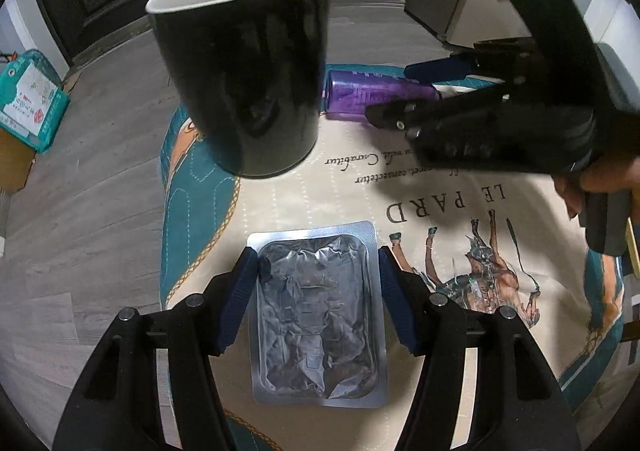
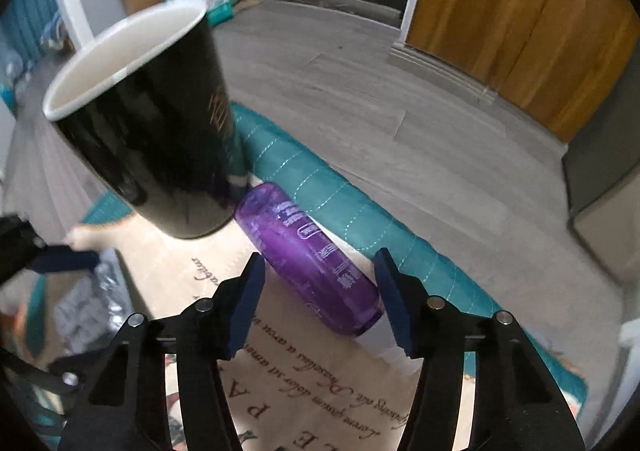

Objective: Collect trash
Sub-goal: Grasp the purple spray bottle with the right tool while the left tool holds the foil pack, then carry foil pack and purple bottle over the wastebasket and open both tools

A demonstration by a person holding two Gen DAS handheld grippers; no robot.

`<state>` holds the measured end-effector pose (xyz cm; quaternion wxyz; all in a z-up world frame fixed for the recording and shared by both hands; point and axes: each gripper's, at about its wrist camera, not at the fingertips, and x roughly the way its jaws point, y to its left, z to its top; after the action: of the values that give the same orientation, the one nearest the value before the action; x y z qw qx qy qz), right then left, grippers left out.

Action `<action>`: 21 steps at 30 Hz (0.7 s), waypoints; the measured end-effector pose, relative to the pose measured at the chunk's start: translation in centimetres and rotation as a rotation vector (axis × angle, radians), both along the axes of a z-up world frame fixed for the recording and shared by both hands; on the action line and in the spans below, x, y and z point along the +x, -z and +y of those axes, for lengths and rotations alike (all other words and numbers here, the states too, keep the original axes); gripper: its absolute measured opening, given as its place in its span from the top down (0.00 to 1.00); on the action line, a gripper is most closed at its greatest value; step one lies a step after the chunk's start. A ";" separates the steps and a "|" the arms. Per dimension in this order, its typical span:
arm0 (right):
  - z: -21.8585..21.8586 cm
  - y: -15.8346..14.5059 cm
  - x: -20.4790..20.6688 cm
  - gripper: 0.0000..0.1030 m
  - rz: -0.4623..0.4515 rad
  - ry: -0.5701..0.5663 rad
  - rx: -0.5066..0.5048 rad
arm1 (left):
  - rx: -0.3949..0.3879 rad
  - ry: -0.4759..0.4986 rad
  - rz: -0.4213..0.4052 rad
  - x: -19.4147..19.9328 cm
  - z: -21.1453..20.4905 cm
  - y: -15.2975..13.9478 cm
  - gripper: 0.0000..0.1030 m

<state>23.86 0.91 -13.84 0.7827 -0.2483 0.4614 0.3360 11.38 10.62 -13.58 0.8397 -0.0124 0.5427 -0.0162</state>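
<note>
Between the blue pads of the left claw (image 1: 314, 263) lies a crumpled silver foil blister pack (image 1: 316, 315), flat on the bench's printed cloth (image 1: 320, 195). Both pads stand just at the pack's long edges; whether they press on it I cannot tell, and the pack rests flat on the cloth. Ahead of this claw and a little to its left stands a black mug (image 1: 244, 67) with a white inside, upright on the cloth. Beyond the mug's right side a purple bottle (image 1: 372, 93) lies on its side, with the right claw (image 1: 400, 95) reaching over it from the right, a hand (image 1: 600, 187) gripping its handle.

From the right wrist, the right claw (image 2: 320, 291) is about half open and straddles the purple bottle (image 2: 308, 259), which runs slantwise between the pads; the right pad sits at the bottle's near end, the left pad shows a gap, so nothing is gripped. The mug (image 2: 152, 131) stands ahead and left, touching or just beside the bottle's far end. Far left, the left claw's blue pad (image 2: 66, 261) hovers by the foil pack (image 2: 92, 299).
</note>
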 end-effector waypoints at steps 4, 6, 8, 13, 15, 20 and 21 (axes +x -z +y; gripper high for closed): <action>0.0 0.1 -1.2 0.63 -0.021 -0.049 -0.049 | 0.002 -0.005 -0.003 -0.2 0.7 -0.2 0.41; -0.4 0.0 -1.7 0.66 -0.004 -0.067 -0.059 | 0.003 -0.011 -0.003 -0.3 0.8 -0.3 0.41; -1.0 -0.1 -2.1 0.66 0.009 -0.076 -0.075 | 0.001 -0.012 -0.011 -0.4 0.7 -0.7 0.41; -3.1 -1.0 -3.3 0.66 0.046 -0.050 -0.068 | 0.020 0.003 -0.044 0.2 -0.5 -1.9 0.41; -4.2 -1.8 -3.9 0.67 0.049 -0.033 -0.061 | 0.026 0.009 -0.058 0.3 -0.9 -2.4 0.41; -7.8 -4.9 -5.3 0.67 0.046 0.041 -0.017 | 0.025 0.017 -0.087 0.3 -2.0 -3.6 0.41; -8.4 -5.6 -5.6 0.68 0.041 0.054 -0.012 | 0.024 0.022 -0.097 0.4 -2.4 -4.1 0.41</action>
<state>18.26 -7.53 -8.29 0.7804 -0.2335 0.4857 0.3173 11.77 8.26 -9.51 0.8647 0.0042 0.5018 -0.0194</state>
